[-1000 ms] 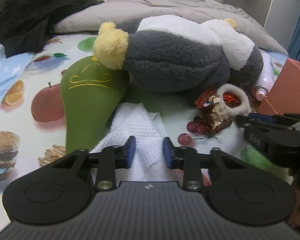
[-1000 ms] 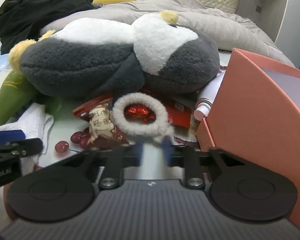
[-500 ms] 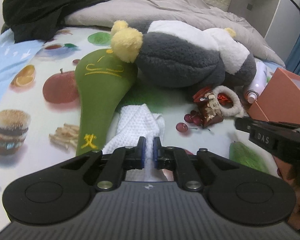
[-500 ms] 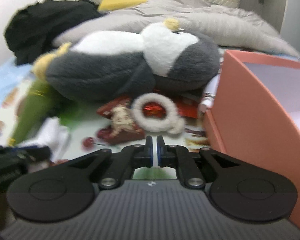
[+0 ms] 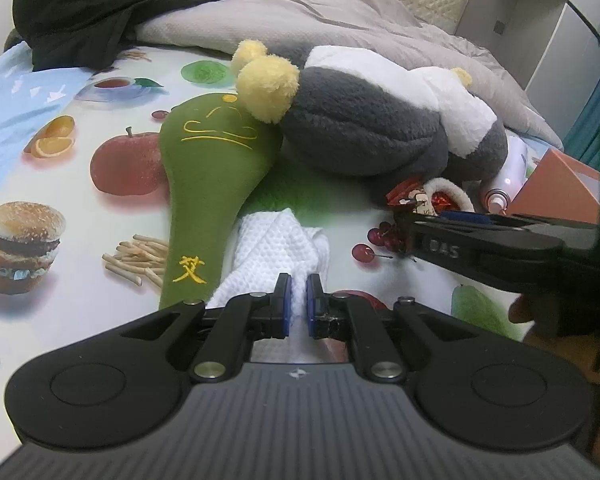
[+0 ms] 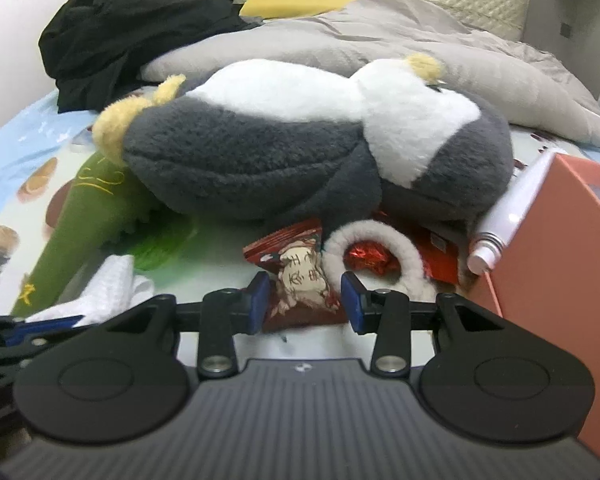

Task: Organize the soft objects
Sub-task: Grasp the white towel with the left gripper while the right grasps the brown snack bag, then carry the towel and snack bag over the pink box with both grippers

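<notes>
My left gripper is shut on a white waffle cloth that lies on the fruit-print bed sheet. A green plush paddle lies left of the cloth. A grey and white plush penguin lies across the middle, also in the left wrist view. My right gripper is open, its jaws either side of a red snack packet, beside a fluffy white scrunchie. The right gripper also shows in the left wrist view.
An orange box stands at the right, with a white tube leaning against it. A black garment and a grey duvet lie at the back. The sheet spreads to the left.
My left gripper closed on the white cloth and stays shut on it. My right gripper was shut half a second ago and has opened, moving closer to the snack packet.
</notes>
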